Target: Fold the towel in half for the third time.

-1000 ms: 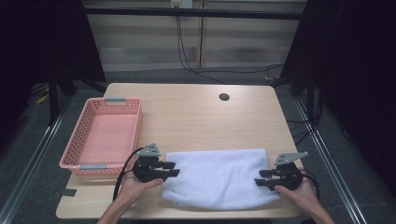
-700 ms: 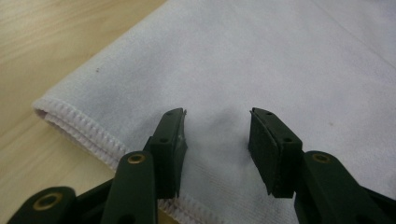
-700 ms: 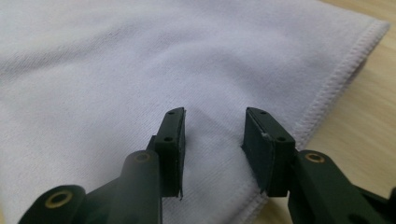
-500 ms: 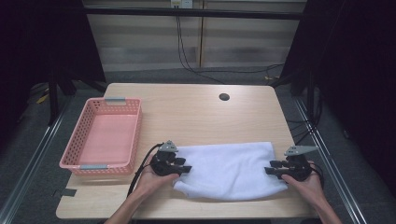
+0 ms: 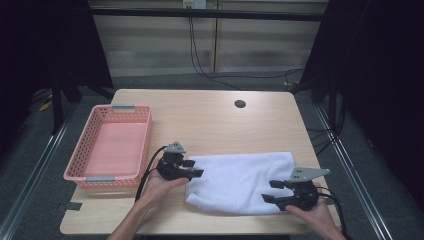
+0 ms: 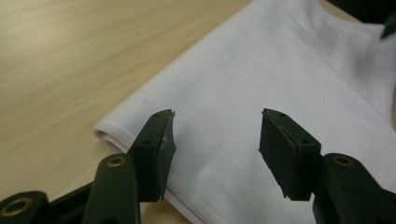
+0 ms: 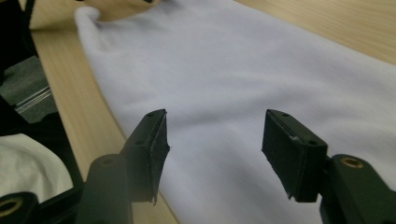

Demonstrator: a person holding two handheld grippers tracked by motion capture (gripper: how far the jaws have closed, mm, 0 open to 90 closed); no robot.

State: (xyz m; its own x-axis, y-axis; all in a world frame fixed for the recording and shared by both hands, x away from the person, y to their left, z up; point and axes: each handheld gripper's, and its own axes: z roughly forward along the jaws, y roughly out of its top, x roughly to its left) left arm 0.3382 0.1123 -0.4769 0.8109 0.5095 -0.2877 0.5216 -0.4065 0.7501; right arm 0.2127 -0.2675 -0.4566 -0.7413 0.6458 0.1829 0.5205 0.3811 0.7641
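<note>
Here towel (image 5: 240,180) nears the table (image 5: 200,115) edge.

Towel (image 5: 240,181) lay on table (image 5: 210,120), front-centre — basket (image 5: 111,146) to its left, left gripper (image 5: 192,169) and right gripper (image 5: 272,191) at its ends.

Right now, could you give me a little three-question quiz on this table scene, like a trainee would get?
1. True or false: the pink basket holds the white cloth.
2. Which is nearer the basket: A, the left gripper, or B, the right gripper?
3. Fill in: both grippers' jaws stand ____ at the cloth's ends, nothing pinched.

Key: 1 false, the folded cloth lies on the wooden table. 2 A. 3 open; both have just been opening.
</note>
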